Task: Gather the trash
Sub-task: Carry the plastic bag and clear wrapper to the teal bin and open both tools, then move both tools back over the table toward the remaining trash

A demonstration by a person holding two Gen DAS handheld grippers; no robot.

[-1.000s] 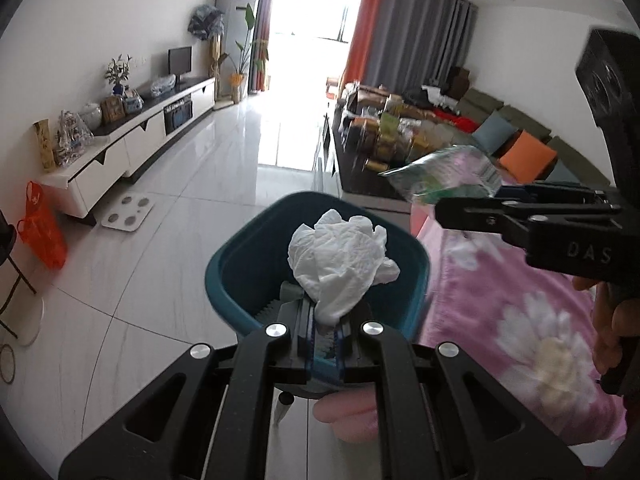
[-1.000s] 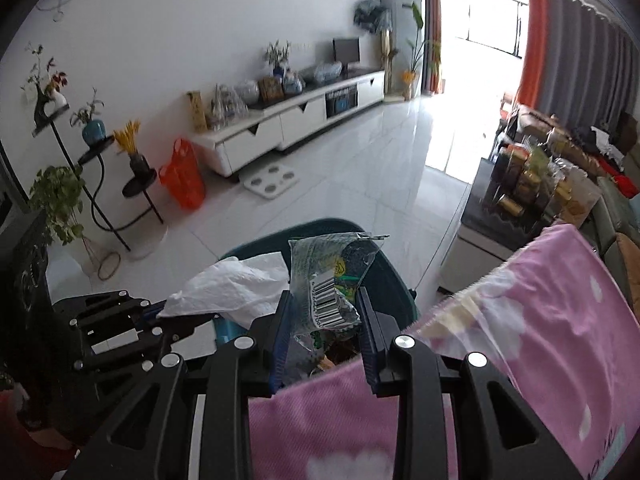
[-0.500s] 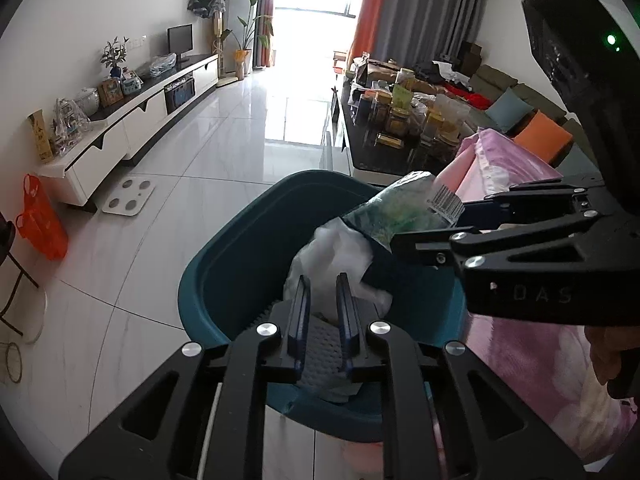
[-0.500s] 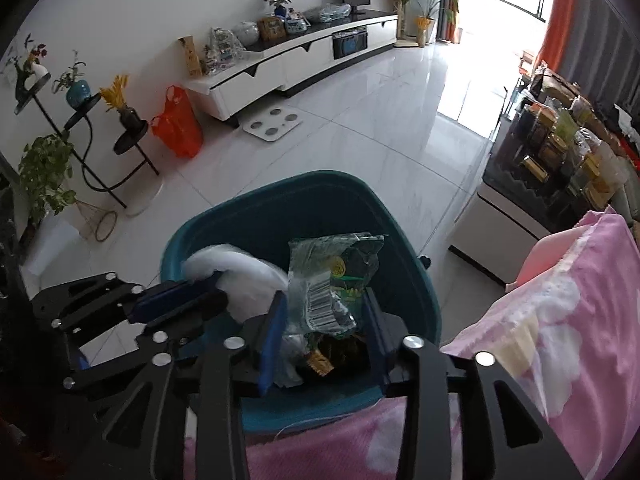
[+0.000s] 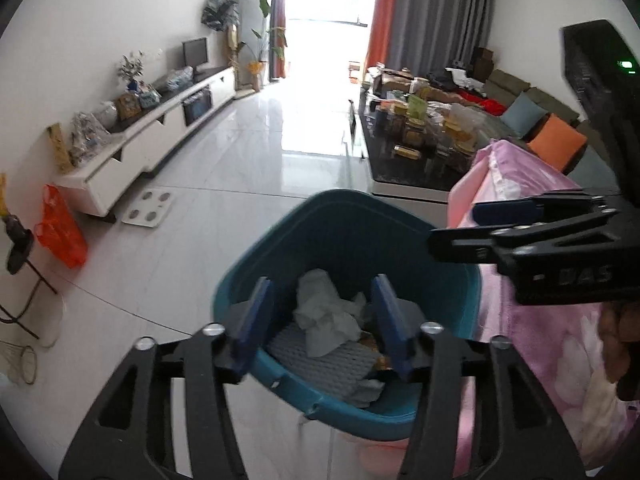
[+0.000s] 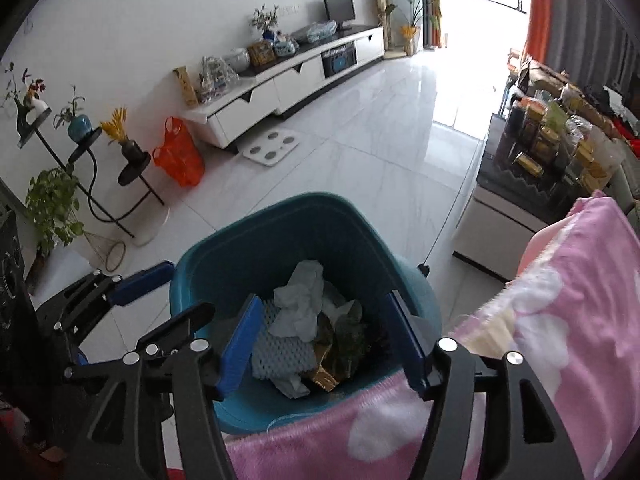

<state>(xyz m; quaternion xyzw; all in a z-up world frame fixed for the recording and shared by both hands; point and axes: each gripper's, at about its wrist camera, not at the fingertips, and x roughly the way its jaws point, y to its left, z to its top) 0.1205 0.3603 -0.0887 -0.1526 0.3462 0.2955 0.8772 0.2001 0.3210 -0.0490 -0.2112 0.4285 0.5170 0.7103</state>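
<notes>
A teal bin stands on the floor right below both grippers. Inside lie a crumpled white tissue, a green snack wrapper and a white foam net. My left gripper hangs over the bin with its jaws opening and nothing between its pads. My right gripper is also over the bin, its jaws opening and empty too. The other views show each from the side: the right gripper and the left gripper.
A pink flowered blanket borders the bin on the right. A white scale, an orange bag and a white TV cabinet stand on the tiled floor beyond. A plant stand is at the left, a cluttered low table at the right.
Both grippers came forward and down over the bin and opened. The tissue left the left gripper and the wrapper left the right one; both now lie in the bin.
</notes>
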